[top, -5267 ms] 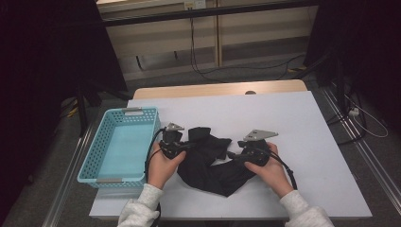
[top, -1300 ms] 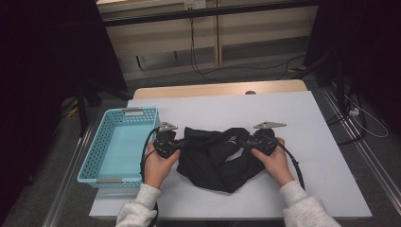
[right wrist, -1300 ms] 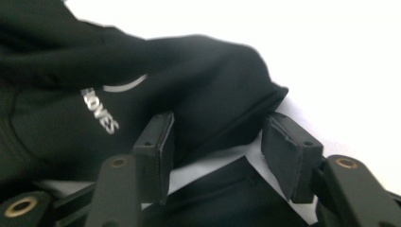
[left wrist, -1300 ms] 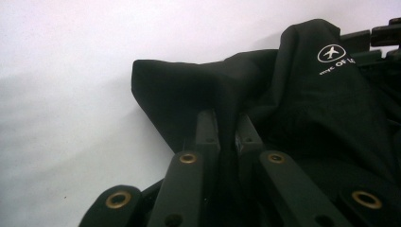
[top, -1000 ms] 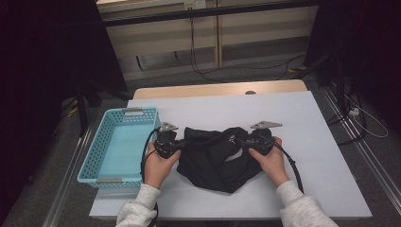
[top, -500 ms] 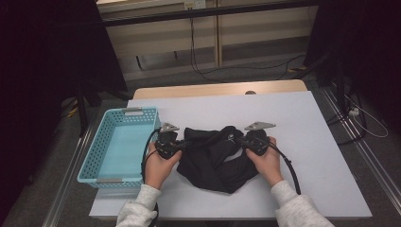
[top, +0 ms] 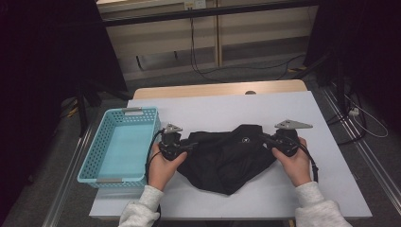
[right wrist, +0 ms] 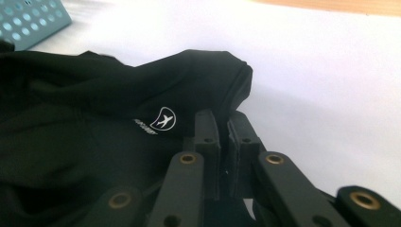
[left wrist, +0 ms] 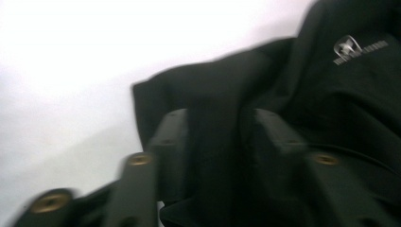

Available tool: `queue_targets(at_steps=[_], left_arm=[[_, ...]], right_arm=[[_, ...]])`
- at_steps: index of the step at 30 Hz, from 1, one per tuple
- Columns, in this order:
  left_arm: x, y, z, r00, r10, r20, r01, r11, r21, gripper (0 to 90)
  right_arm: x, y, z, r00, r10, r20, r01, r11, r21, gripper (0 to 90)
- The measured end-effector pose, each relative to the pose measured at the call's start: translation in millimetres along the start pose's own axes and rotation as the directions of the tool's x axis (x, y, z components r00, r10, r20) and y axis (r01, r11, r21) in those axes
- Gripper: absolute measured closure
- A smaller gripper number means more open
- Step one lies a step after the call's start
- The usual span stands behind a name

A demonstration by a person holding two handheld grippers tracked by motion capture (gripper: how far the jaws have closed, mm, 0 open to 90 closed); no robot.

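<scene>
A black garment [top: 227,156] with a small white logo lies spread across the white table [top: 236,106]. My left gripper [top: 189,146] is at its left edge. In the left gripper view its jaws [left wrist: 215,118] stand apart, having just been opening, with a fold of the black garment [left wrist: 331,85] loose between them. My right gripper [top: 265,138] is at the garment's right end. In the right gripper view its jaws [right wrist: 222,116] are pinched together on the edge of the black garment [right wrist: 94,118].
A light blue perforated basket [top: 90,156] stands at the table's left edge, close to my left hand; its corner [right wrist: 28,19] shows in the right gripper view. Bare white tabletop lies behind and to the right of the garment. Cables trail from both grippers.
My right hand has moved to the right, drawing the garment's right end outward so the cloth lies wider. The left hand has stayed put.
</scene>
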State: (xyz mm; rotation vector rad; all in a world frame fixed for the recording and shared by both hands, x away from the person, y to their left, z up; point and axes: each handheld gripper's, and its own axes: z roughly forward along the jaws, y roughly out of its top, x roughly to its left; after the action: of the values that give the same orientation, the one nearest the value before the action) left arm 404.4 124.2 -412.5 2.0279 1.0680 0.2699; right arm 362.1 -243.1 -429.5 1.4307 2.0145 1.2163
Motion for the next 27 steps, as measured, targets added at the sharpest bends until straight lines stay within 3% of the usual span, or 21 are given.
queue_targets(at_steps=[2, 4, 6, 7, 10, 12, 17, 27], left_arm=[[1.9, 2.1, -0.3, 0.9996, -0.015, -0.022, 0.015, 0.9996, -0.023, 34.7], [4.7, 5.3, -0.8, 0.9986, -0.052, -0.013, 0.051, 0.9978, -0.042, 28.9], [6.2, 8.0, -0.5, 0.998, -0.059, -0.022, 0.058, 0.997, -0.051, 24.4], [6.5, 10.0, 0.9, 0.9972, -0.071, -0.024, 0.07, 0.9959, -0.058, 24.1], [5.8, 14.9, 5.9, 0.9983, -0.048, -0.034, 0.046, 0.9978, -0.047, 23.8], [5.6, 17.4, 10.1, 0.9975, -0.066, -0.024, 0.065, 0.997, -0.042, 22.9], [10.7, 22.6, 18.9, 0.997, -0.069, -0.033, 0.067, 0.9958, -0.062, 26.5], [20.4, 8.4, 51.3, 0.9966, -0.065, -0.051, 0.067, 0.997, 0.038, 32.4]], right_arm=[[-3.1, -3.8, 0.2, 0.9998, 0.014, -0.011, -0.014, 1.0, 0.018, 85.3], [-3.9, -5.4, -0.1, 0.9997, 0.02, -0.01, -0.02, 0.999, 0.032, 85.3], [-3.8, -6.3, -0.8, 0.9997, 0.019, -0.012, -0.019, 0.999, 0.035, 85.3], [-3.7, -6.5, -1.3, 0.9997, 0.02, -0.011, -0.02, 0.999, 0.037, 85.2], [-5.1, -8.7, -4.0, 0.9994, 0.03, -0.015, -0.029, 0.999, 0.044, 85.2], [-6.2, -11.0, -8.3, 0.9993, 0.034, -0.017, -0.033, 0.998, 0.048, 85.1], [-9.8, -20.2, -15.8, 0.9996, 0.024, -0.011, -0.023, 0.997, 0.075, 85.1], [-26.8, -24.5, -25.0, 0.9976, 0.063, 0.027, -0.064, 0.997, 0.053, 85.0]])
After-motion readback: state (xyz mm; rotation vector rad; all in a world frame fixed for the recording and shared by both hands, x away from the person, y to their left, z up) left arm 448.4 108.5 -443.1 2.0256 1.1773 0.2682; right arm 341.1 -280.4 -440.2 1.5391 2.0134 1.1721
